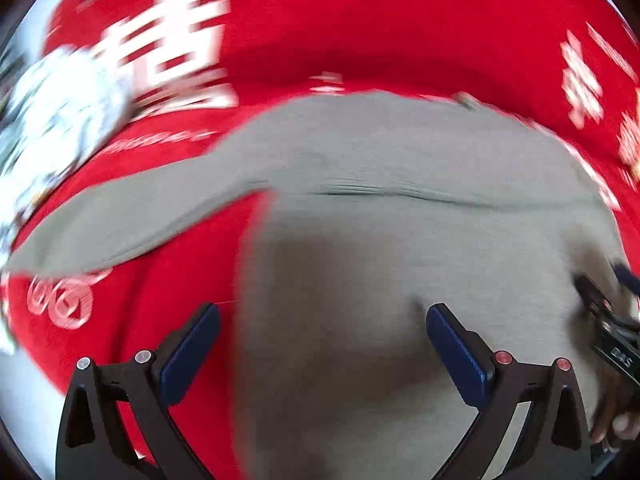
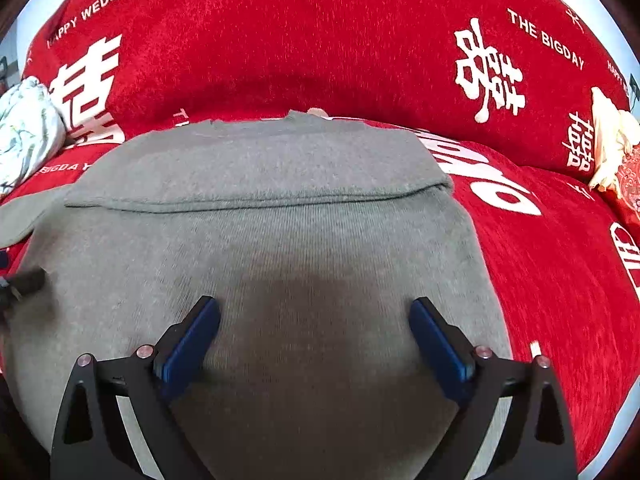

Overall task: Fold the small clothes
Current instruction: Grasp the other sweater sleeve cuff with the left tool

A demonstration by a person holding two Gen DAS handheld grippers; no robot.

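Black jaws — blue pads (image 2: 188, 344), silver screws (image 2: 85, 359)

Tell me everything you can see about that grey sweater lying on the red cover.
The grey sweater looks like a fine ribbed knit, plain and without print. It lies flat on the red cover, with its upper part folded over, leaving a straight edge across the middle. One sleeve sticks out sideways onto the cover. Both claws, left and right, are open above its lower part, gripping nothing.
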